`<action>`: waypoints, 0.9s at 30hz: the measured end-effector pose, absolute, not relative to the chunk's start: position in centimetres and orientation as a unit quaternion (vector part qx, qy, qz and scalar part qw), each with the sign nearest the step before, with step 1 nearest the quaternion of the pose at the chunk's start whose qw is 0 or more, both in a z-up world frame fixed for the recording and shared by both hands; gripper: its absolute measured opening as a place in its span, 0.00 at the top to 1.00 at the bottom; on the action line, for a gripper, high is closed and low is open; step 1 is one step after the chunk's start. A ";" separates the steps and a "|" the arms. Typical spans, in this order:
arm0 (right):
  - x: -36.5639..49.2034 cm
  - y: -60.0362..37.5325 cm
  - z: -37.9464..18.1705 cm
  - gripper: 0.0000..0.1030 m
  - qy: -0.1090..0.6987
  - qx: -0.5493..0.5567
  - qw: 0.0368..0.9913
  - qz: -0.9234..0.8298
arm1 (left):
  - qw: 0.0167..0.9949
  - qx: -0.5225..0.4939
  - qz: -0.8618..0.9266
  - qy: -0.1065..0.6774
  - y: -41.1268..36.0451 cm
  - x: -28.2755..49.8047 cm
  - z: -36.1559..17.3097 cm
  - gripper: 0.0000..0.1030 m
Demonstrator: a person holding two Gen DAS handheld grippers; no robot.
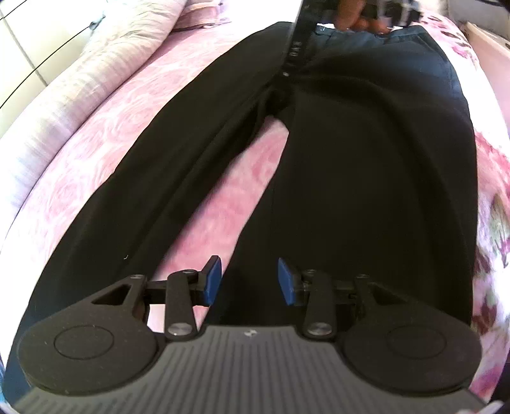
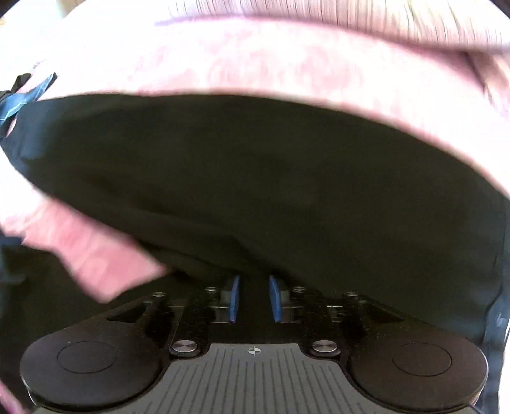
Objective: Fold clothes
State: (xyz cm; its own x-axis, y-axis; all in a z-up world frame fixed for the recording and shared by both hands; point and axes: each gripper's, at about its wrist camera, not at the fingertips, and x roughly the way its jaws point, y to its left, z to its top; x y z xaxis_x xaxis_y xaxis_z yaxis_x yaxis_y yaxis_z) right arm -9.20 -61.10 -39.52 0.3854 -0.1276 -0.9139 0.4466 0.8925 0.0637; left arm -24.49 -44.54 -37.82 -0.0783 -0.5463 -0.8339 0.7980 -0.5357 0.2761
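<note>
- Two views, one garment: black trousers (image 1: 366, 178) spread flat on a bed, over a pink rose-patterned bedspread (image 1: 105, 133).
- Left wrist view: both legs run toward the camera and part into a V, with a wedge of pink cover showing between them. Waistband lies at the far end, top of frame.
- Left tongs (image 1: 249, 280) hover low over the inner edge of the right-hand leg, near the hem end. Blue pads (image 1: 213, 280) stand well apart, with no cloth between them; jaws gaping.
- Far end, same view: a hand (image 1: 353, 19) on the other tool sits at the waistband, blurred. A dark strap-like piece (image 1: 298, 41) hangs down from there; cannot tell what it is.
- Pale quilted pillows or bolster (image 1: 63, 82) along the left side of the bed; floral cover (image 1: 491, 197) at the right edge.
- Right wrist view: heavy motion blur. Black cloth (image 2: 271, 178) fills the middle, raised in a hump just ahead of the right tongs (image 2: 253, 297), pink cover beyond it.
- Right pads (image 2: 235, 297) sit close but with a narrow gap; dark fabric runs into that gap. Cannot tell whether they are clamped on it.
- Blue-lined fabric (image 2: 19, 102) shows at the left edge of that view.
</note>
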 end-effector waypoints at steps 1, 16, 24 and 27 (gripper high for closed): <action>-8.8 -61.3 -39.5 0.80 0.528 0.144 0.818 -0.177 | 0.464 0.493 -0.724 0.132 -44.3 -24.3 -38.0 0.67; -24.1 -53.3 -39.3 0.60 0.554 0.237 0.759 -0.247 | 0.577 0.511 -0.589 0.244 -42.0 -12.1 -40.2 0.51; -27.1 -51.0 -36.7 0.58 0.552 0.225 0.760 -0.258 | 0.623 0.531 -0.516 0.251 -39.5 -8.6 -37.8 0.59; -24.8 -49.2 -35.3 0.58 0.512 0.201 0.806 -0.219 | 0.620 0.549 -0.505 0.244 -37.4 -8.2 -37.2 0.59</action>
State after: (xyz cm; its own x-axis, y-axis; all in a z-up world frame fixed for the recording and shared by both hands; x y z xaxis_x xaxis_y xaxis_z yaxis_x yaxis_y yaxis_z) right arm -24.77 -49.19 -35.26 0.3806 -0.1474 -0.9129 0.5583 0.8236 0.0998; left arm -8.18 -37.38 -37.17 0.3717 -0.3581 -0.8565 0.8935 -0.1125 0.4348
